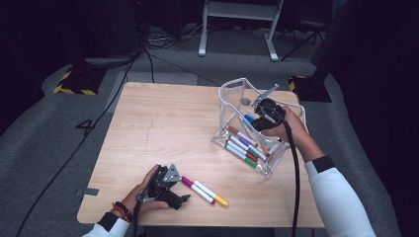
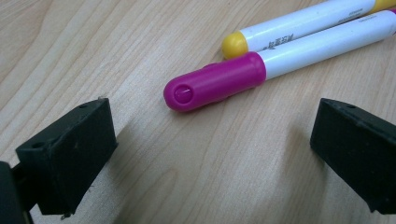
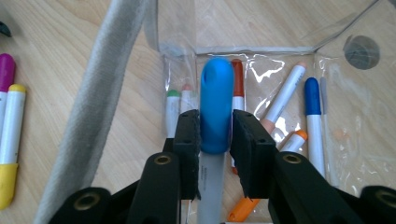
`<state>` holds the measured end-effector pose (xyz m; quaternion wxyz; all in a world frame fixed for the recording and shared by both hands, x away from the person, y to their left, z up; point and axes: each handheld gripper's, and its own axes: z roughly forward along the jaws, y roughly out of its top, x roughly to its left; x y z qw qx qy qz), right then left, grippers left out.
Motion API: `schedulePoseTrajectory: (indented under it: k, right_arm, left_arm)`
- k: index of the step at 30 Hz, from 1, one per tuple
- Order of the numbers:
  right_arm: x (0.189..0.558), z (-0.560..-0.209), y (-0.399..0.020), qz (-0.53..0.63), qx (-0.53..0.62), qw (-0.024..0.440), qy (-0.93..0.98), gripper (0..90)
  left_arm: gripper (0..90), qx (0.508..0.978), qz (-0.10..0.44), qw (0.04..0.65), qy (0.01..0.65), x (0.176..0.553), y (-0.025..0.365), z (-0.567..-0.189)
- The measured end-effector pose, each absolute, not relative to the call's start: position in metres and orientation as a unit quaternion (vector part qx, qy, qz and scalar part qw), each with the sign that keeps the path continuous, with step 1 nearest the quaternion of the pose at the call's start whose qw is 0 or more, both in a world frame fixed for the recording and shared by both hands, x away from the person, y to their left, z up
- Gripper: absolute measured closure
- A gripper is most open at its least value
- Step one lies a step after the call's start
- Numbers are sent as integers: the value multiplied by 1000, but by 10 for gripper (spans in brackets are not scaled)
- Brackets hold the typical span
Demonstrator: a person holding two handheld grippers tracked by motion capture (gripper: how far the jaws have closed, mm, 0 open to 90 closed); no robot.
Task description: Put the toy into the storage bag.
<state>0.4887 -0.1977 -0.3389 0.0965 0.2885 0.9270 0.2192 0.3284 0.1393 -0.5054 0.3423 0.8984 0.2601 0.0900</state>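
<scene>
A clear plastic pouch stands open on the right of the wooden table, with several coloured markers lying inside. My right gripper reaches down into it. In the right gripper view my right gripper has its pads pressed on the cap of a blue marker, held above the markers on the pouch floor. My left gripper rests near the front edge, open with nothing between its fingers. Just ahead of it lie a magenta-capped marker and a yellow-capped marker, side by side.
The pouch's grey zipper edge runs up the left of the right gripper view. Bare wood stretches over the table's left and middle. Cables and a white frame lie on the floor beyond the table.
</scene>
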Motion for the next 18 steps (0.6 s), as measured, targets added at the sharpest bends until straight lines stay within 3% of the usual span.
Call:
schedulePoseTrajectory:
  k: [2,11,18]
  right_arm:
    - [489,-338,-199,219,298,104,923,654]
    - [479,-316,-218,281,309,162,894,608]
    - [456,-294,-232,349,300,189,868,474]
  left_arm:
    - [4,898,90,342,260,328,139,-505]
    - [4,898,89,342,260,328,139,-505]
    - [3,899,89,342,260,329,139,-505]
